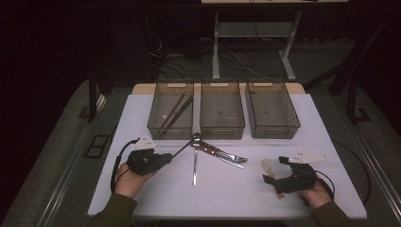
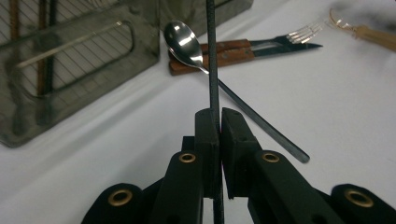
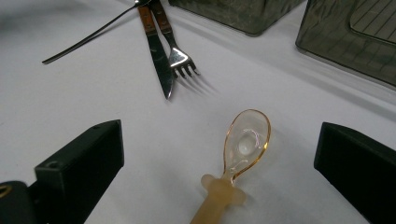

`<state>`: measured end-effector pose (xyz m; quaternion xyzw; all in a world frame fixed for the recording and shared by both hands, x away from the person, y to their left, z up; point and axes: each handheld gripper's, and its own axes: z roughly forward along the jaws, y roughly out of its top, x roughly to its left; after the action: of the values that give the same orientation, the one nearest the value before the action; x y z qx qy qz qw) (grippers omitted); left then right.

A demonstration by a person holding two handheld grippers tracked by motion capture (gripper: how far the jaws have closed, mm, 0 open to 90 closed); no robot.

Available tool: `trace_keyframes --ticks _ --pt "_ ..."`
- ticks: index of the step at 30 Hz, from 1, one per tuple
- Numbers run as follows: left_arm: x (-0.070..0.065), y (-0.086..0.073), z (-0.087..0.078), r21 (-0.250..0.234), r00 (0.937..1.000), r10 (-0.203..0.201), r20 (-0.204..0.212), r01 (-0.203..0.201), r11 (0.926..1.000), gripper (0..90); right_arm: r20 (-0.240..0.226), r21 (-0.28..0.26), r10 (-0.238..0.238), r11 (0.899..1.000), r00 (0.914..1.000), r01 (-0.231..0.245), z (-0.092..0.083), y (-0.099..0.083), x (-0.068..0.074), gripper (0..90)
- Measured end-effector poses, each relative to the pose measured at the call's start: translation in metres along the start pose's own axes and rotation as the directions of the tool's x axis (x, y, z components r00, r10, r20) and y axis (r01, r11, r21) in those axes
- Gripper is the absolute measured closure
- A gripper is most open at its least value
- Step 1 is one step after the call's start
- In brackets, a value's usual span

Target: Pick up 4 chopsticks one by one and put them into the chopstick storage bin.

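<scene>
My left gripper [image 1: 166,157] [image 2: 219,112] is shut on a thin dark chopstick [image 1: 182,149] [image 2: 212,56], which sticks out past the jaws toward the bins. Beneath it, a long-handled metal spoon [image 1: 195,163] [image 2: 184,42] lies on the white table [image 1: 142,189]. A wooden-handled knife and fork [image 1: 224,155] [image 2: 243,49] [image 3: 163,51] lie side by side just right of the spoon. At the right, my right gripper [image 1: 275,170] [image 3: 219,140] stands open, low over the table. A clear amber spoon [image 1: 268,166] [image 3: 246,137] lies between its jaws, untouched.
Three smoky clear bins stand in a row at the back. The left bin [image 1: 174,84] holds two chopsticks [image 1: 175,113]; the middle bin [image 1: 222,85] and right bin [image 1: 270,84] look bare. Table legs and cables sit beyond the far edge.
</scene>
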<state>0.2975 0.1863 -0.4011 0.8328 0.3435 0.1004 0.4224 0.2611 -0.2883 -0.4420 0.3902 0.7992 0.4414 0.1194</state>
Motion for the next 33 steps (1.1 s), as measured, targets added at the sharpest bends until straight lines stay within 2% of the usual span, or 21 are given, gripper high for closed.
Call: trace_keyframes --ticks 6,17,23,30,33 --pt "0.008 0.012 -0.003 -0.019 0.9999 0.002 -0.017 -0.002 0.9998 85.6 0.000 0.001 0.003 1.000 1.0000 -0.003 0.001 0.000 0.000 1.3" --pt "0.027 0.026 -0.005 -0.054 0.9984 -0.039 -0.040 0.037 0.9979 85.6 0.000 0.008 0.015 1.000 0.9999 -0.015 0.002 -0.001 0.000 1.3" --pt "0.033 0.035 -0.005 -0.070 0.9977 -0.045 -0.050 0.042 0.9966 85.6 0.002 0.010 0.014 1.000 0.9999 -0.014 0.003 -0.001 -0.001 1.3" --pt "0.043 0.053 0.001 -0.089 0.9965 -0.053 -0.065 0.047 0.9949 85.6 0.001 0.010 0.018 1.000 0.9998 -0.018 0.004 -0.002 0.000 1.3" --pt "0.050 0.063 0.006 -0.105 0.9953 -0.068 -0.069 0.061 0.9926 85.6 0.000 0.011 0.020 1.000 0.9998 -0.020 0.004 -0.002 0.000 1.3"
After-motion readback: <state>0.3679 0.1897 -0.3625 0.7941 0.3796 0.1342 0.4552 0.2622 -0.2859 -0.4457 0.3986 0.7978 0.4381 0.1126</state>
